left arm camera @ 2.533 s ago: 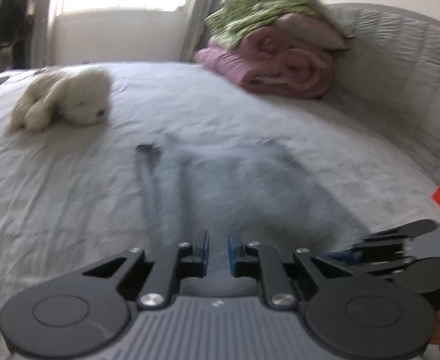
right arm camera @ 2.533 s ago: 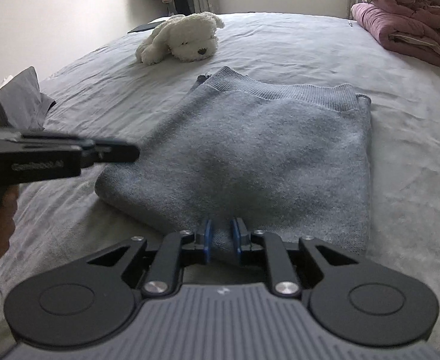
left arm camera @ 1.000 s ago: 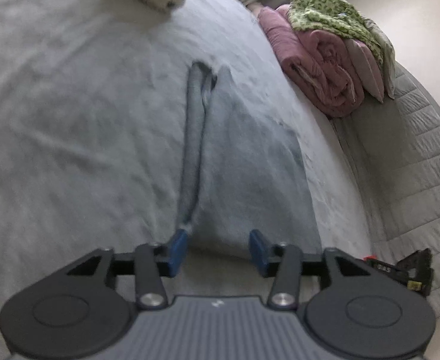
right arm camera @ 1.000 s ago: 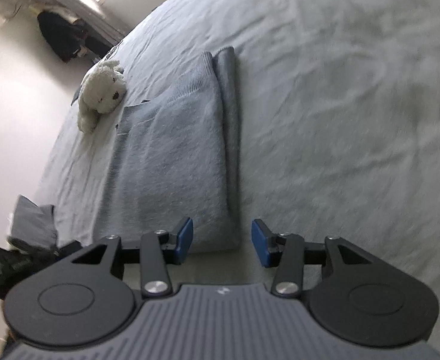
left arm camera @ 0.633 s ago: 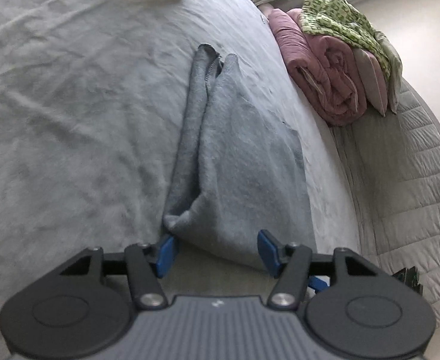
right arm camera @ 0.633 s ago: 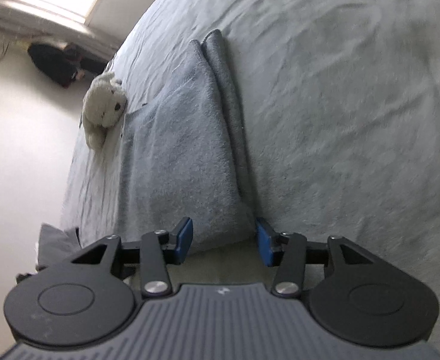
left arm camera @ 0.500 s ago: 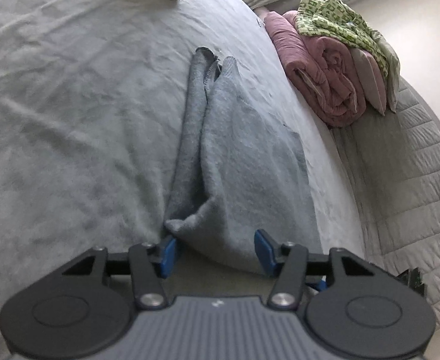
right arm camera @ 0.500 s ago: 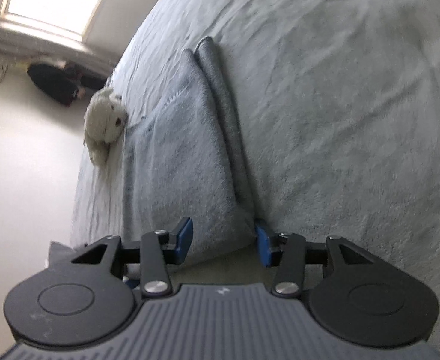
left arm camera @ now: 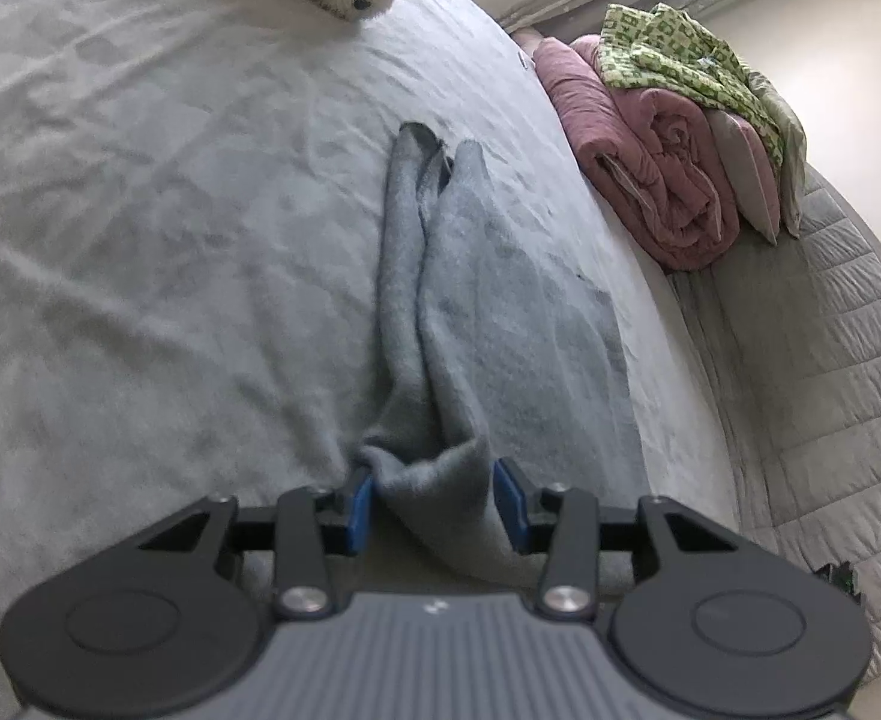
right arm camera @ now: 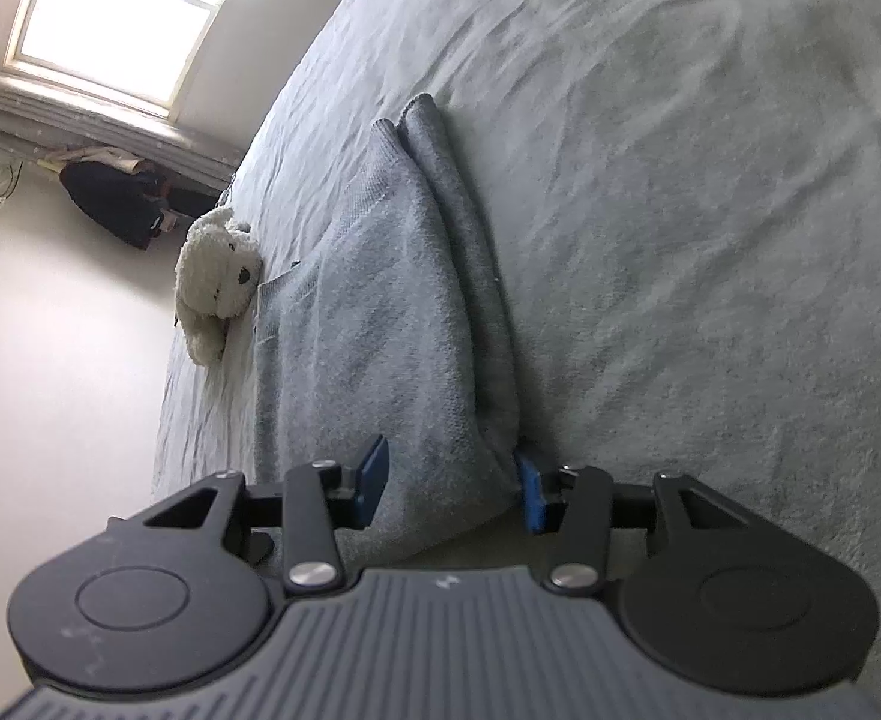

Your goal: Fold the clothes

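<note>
Lengthwise, folded grey sweater was laid on bed sheet, long axis running straight away from both grippers, ribbed end pointed toward far side of bed. Near left corner was bunched between jaws of left gripper, which had just been closing; left pad touched fabric, right pad stood apart. Near right corner was straddled by right gripper, jaws half apart, firm grip could not be told. Compared with a second earlier, near corners were lifted and puckered. Plush dog was seen beyond sweater.
</note>
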A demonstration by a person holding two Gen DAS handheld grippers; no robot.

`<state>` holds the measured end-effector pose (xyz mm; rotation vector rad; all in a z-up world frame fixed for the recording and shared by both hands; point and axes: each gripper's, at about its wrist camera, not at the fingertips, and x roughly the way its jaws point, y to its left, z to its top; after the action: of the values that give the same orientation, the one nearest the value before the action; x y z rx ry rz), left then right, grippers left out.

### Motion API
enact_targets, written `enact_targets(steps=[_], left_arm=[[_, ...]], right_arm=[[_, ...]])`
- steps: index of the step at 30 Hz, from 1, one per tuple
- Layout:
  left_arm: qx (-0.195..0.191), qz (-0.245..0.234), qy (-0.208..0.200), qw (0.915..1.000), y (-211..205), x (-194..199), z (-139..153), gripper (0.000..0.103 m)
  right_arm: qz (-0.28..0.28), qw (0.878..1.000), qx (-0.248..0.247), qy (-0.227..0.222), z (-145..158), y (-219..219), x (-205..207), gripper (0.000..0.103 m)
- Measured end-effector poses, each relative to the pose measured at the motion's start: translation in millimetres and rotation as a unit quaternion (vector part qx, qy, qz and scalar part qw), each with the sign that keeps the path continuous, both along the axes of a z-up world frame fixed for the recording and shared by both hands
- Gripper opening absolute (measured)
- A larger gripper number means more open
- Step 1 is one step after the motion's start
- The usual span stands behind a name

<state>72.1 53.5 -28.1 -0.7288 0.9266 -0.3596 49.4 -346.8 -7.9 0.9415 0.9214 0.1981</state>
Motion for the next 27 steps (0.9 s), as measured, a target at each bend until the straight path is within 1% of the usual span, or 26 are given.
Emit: enact_targets(steps=[1,3,6,9,11,14,18,20,25,26,27], left_arm=[[0.0,0.0,-0.001,1.0,0.5,0.3,0.2,0.042],[0.007,0.004,-0.003,1.0,1.7,0.1,3.5,0.042],[0.026,0.009,-0.014,0.9995,2.6,-0.5,9.1,0.046],[0.023,0.007,-0.008,0.9997,0.9,-0.7,6.4,0.047],[0.029,0.002,-0.012,0.9995,-2.2,-2.0,8.0,0.049],[0.022,-0.001,-0.009,0.9997,-4.6,-3.3,7.3,0.052],[0.011,-0.005,-0.012,0.9999,-6.3,-4.5,6.3,0.063],[0.009,-0.003,-0.012,0.9999,-7.5,-4.7,5.5,0.063],[0.023,-0.007,-0.016,0.9996,-16.3,-4.4,9.2,0.064],[0.026,-0.008,-0.017,0.9995,-18.1,-4.3,10.0,0.063],[0.029,-0.008,-0.018,0.9994,-19.3,-4.6,10.7,0.061]], right_arm=[[-0.003,1.0,0.003,0.002,-0.7,-0.9,0.3,0.043],[-0.011,1.0,0.011,0.006,-2.3,-3.7,0.5,0.04],[-0.011,1.0,0.016,0.007,-2.0,-4.4,0.4,0.04],[-0.007,1.0,0.007,0.005,-0.9,-1.1,0.9,0.04],[-0.007,1.0,0.006,0.005,-1.0,-0.9,0.5,0.04],[-0.009,1.0,0.008,0.005,-1.4,-0.9,0.2,0.04],[-0.007,1.0,0.007,0.003,-2.5,1.0,1.1,0.04],[-0.006,1.0,0.006,0.002,-2.4,1.3,0.9,0.04],[-0.009,1.0,0.006,0.0,-2.7,1.7,0.7,0.04],[-0.009,1.0,0.006,0.0,-2.6,1.9,0.7,0.04],[-0.01,1.0,0.006,0.0,-2.5,1.9,0.6,0.04]])
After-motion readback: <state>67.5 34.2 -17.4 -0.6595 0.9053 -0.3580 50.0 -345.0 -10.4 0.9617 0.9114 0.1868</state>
